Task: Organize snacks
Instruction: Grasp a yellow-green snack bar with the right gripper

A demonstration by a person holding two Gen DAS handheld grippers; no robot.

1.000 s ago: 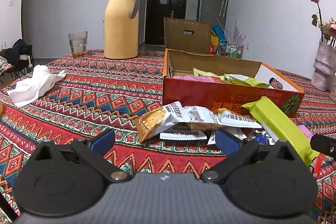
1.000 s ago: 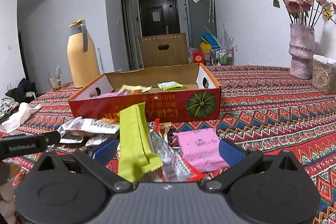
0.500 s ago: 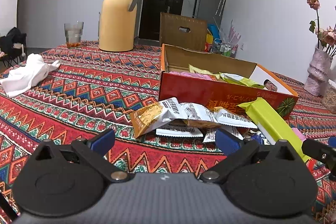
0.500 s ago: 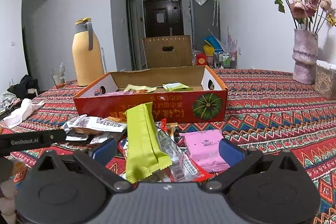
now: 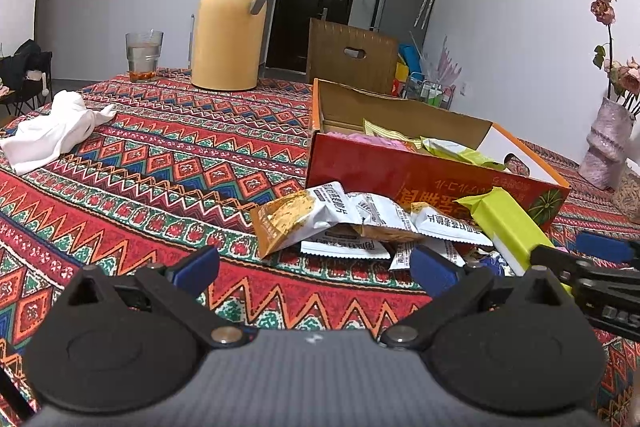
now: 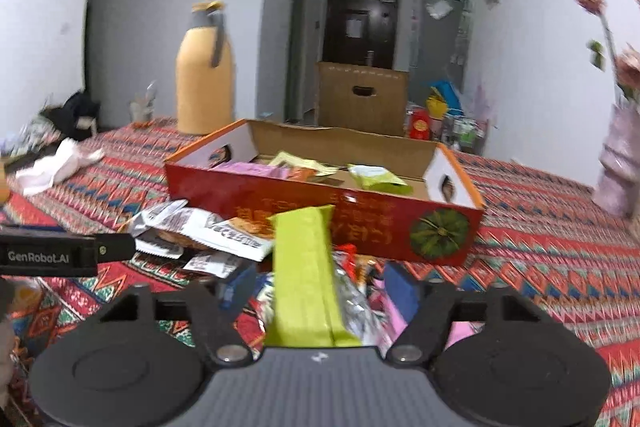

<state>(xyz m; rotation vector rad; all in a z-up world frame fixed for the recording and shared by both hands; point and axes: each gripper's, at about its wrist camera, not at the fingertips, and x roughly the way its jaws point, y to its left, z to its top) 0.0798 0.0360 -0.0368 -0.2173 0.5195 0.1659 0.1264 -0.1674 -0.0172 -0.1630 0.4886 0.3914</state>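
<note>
So I'm hovering my right gripper (image 6: 320, 285) over the snack pile on the bench (image 6: 560, 247), and the green bar (image 6: 306, 275) is sitting right between my jaws, long way pointing toward the box (image 6: 328, 211). The jaws are standing fairly wide, one on each side of the bar and not touching it as far as I can tell, so I'm holding nothing yet. The view is a bit blurry, so take that with some salt.

My left gripper (image 5: 314, 265) is hanging near the left side of the pile, jaws spread wide and empty, with the white packets (image 5: 360, 223) lying just beyond them.

How I'm reading the bar: it's looking like a light, boxy foil-wrapped thing, stiffer than the pouches around it but probably slick on the outside. I'm thinking the best grab is across its narrow width around the middle, not on the crimped end, since that flap would likely just fold and slip. Squeezing hard probably isn't needed and might crush whatever's inside.

It's resting on top of crinkly silver and pink wrappers (image 6: 384, 311), so it may drag a neighbour along when lifted.

The box is sitting just beyond the pile, open on top, with a few packets already inside. There's plenty more lying loose, so I'd say the sorting is still far from finished.
</note>
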